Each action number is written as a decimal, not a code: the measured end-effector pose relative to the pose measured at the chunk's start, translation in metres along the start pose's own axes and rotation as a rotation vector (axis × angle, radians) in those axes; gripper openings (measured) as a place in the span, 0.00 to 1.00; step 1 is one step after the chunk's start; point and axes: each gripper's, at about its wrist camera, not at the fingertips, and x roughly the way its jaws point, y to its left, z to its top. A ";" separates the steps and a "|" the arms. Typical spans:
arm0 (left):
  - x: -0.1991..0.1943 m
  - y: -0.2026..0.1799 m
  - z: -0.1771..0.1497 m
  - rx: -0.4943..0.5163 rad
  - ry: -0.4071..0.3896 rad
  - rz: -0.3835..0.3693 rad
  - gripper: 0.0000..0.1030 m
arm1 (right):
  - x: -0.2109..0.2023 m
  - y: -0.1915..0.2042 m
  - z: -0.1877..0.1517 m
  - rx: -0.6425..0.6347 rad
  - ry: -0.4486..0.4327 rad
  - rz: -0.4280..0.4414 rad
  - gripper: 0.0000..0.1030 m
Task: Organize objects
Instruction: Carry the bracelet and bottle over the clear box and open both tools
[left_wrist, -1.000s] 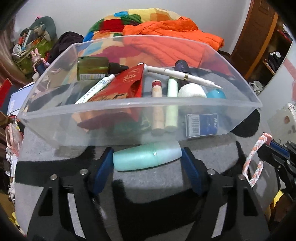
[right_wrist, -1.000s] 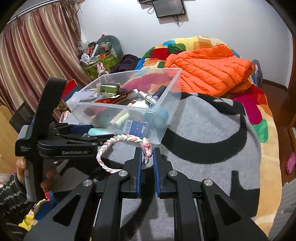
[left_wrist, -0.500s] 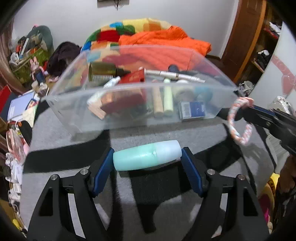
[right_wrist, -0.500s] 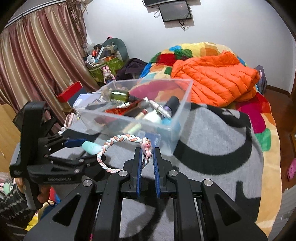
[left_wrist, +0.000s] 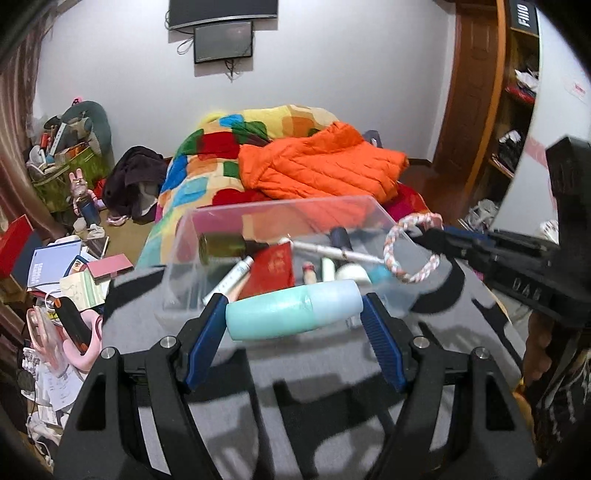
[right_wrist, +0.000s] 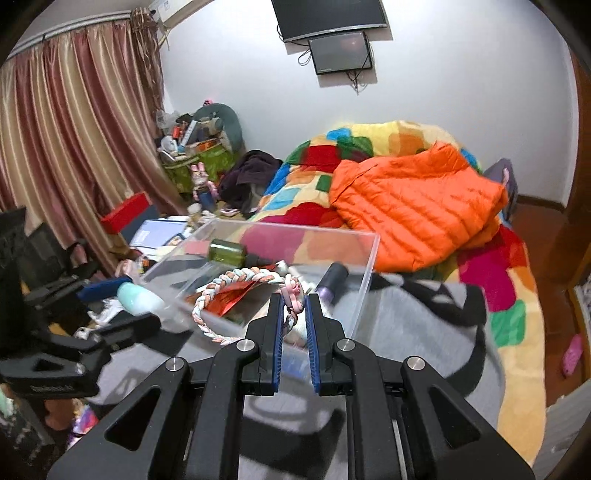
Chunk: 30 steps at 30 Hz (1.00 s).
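Observation:
A clear plastic bin (left_wrist: 184, 236) stands on the grey blanket and holds several small items, among them a green bottle (left_wrist: 221, 248), a red packet (left_wrist: 273, 269) and a white pen (left_wrist: 332, 251). My left gripper (left_wrist: 294, 314) is shut on a mint-green tube (left_wrist: 291, 308), held crosswise just above the bin's near wall. My right gripper (right_wrist: 294, 301) is shut on a braided pink-and-white ring (right_wrist: 236, 295), held over the bin (right_wrist: 365, 266); the ring also shows in the left wrist view (left_wrist: 410, 251). The tube shows in the right wrist view (right_wrist: 138, 301).
An orange puffer jacket (left_wrist: 321, 166) and a patchwork quilt (left_wrist: 221, 147) lie behind the bin. Books, boxes and clutter (left_wrist: 66, 266) cover the floor at left. A wooden door and shelves (left_wrist: 491, 110) stand at right. A curtain (right_wrist: 74, 147) hangs at left.
Both grippers have risen and now look down into the bin. The tube has come up from in front of the bin wall to its rim. The ring has moved over the bin.

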 end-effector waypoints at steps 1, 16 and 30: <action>0.005 0.002 0.004 -0.003 0.001 0.007 0.71 | 0.005 0.001 0.002 -0.004 0.005 -0.008 0.10; 0.070 0.009 0.015 -0.011 0.128 -0.024 0.71 | 0.059 0.013 -0.005 -0.072 0.141 -0.016 0.14; 0.032 0.010 0.011 0.012 0.039 -0.054 0.77 | 0.024 0.020 -0.001 -0.083 0.088 0.040 0.33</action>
